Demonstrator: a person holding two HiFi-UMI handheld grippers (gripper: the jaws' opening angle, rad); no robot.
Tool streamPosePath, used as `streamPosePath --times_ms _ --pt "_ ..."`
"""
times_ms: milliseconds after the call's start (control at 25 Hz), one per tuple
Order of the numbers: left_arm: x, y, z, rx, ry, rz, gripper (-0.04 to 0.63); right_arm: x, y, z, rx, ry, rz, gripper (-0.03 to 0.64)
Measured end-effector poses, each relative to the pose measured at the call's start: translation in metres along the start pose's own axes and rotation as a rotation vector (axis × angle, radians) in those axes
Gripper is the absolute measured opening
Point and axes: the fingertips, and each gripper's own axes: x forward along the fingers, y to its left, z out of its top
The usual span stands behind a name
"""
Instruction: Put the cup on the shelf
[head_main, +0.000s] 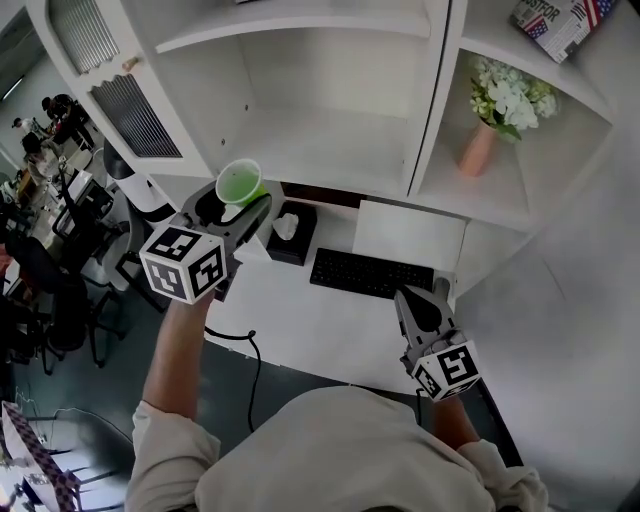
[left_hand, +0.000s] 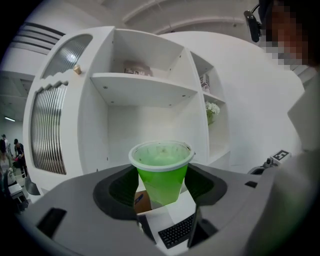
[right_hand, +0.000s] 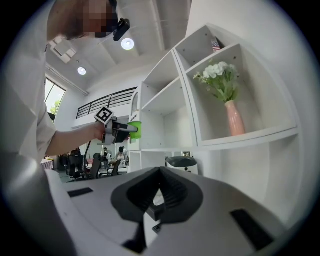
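Note:
A translucent green cup (head_main: 240, 183) with a white rim stands upright between the jaws of my left gripper (head_main: 240, 202), which is shut on its lower body. In the left gripper view the cup (left_hand: 161, 167) fills the gap between the dark pads, facing the white shelf unit (left_hand: 145, 85). The cup hangs in the air in front of the unit's wide middle compartment (head_main: 330, 150), above the desk's left part. My right gripper (head_main: 422, 296) is low at the right over the desk, shut with nothing in it; its pads meet in the right gripper view (right_hand: 160, 172).
On the white desk (head_main: 300, 320) lie a black keyboard (head_main: 370, 272), a black tissue box (head_main: 290, 232) and a white sheet (head_main: 410, 235). A pink vase of white flowers (head_main: 495, 110) fills the right compartment, with a flag-printed box (head_main: 560, 22) above it. Office chairs (head_main: 60, 290) stand left.

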Motion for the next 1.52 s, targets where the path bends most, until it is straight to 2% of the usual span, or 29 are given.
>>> streamPosePath --times_ms 400,600,920,1240,1520 --pt "0.057 0.014 0.015 -0.045 0.07 -0.005 0.29 -0.012 -0.023 -0.014 0.038 -0.001 -0.049 0.005" --pt "0.085 0.024 0.017 -0.03 0.107 0.013 0.291 -0.019 -0.036 -0.02 0.047 0.005 -0.074 0.004" --pt "0.128 0.027 0.009 -0.032 0.166 -0.004 0.291 -0.031 -0.057 -0.028 0.06 0.018 -0.119 0.004" --pt "0.159 0.029 -0.003 -0.033 0.213 -0.007 0.291 -0.038 -0.075 -0.035 0.07 0.03 -0.15 0.004" --pt "0.177 0.026 -0.011 -0.003 0.247 -0.003 0.291 -0.04 -0.089 -0.039 0.077 0.034 -0.164 0.005"
